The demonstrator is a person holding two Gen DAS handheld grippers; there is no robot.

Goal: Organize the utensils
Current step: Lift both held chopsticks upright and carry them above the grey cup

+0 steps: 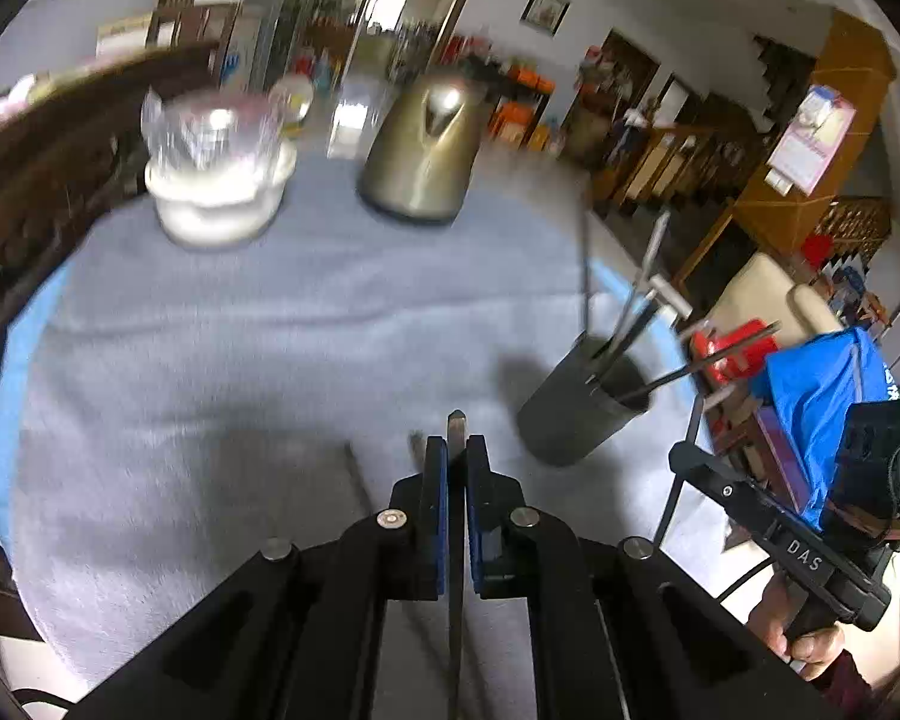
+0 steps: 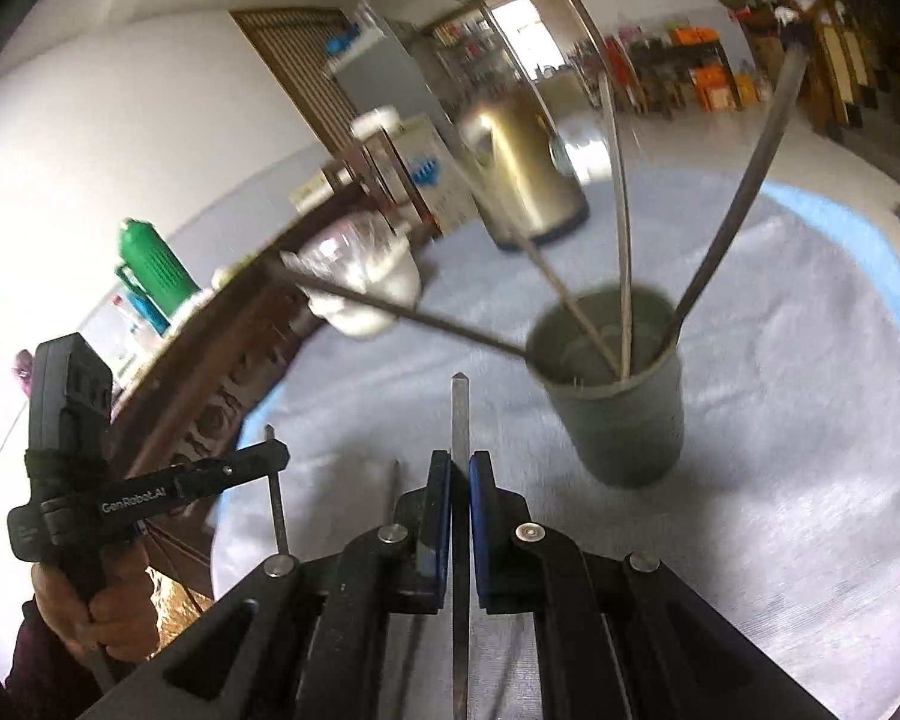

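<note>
**Nearest, left wrist view.** Left gripper (image 1: 456, 450): jaws drawn narrow, blue pads (image 1: 437, 516) clamped on a thin flat metal utensil handle (image 1: 456, 426). Its pointed tip stands just past the fingertips and the rest runs back under the camera; which kind of utensil it is cannot be told.

**Nearest, right wrist view.** Right gripper (image 2: 461, 462): jaws likewise narrow, pads pinching a second flat metal handle (image 2: 460, 414), tip forward, working end hidden.

**Middle ground.** Dark grey utensil cup (image 2: 624, 420), upright on the grey table cloth (image 2: 780, 480). It already holds several long utensils (image 2: 624, 252) that splay out over its rim. From the left view the cup (image 1: 570, 414) lies ahead and to the right.

**Far.** Gold kettle (image 1: 420, 150) and a clear glass dish on a white base (image 1: 216, 180), both well apart from the cup.

**Handling advice, as a judgement.**
- Deliver one piece at a time so the two tools do not crowd the mouth.
- Bring each handle over the open gap between the fanned utensils.
- Tip it nearer upright before letting go.
- Release low, since a knock on the leaning handles could topple the light-looking cup.
</note>
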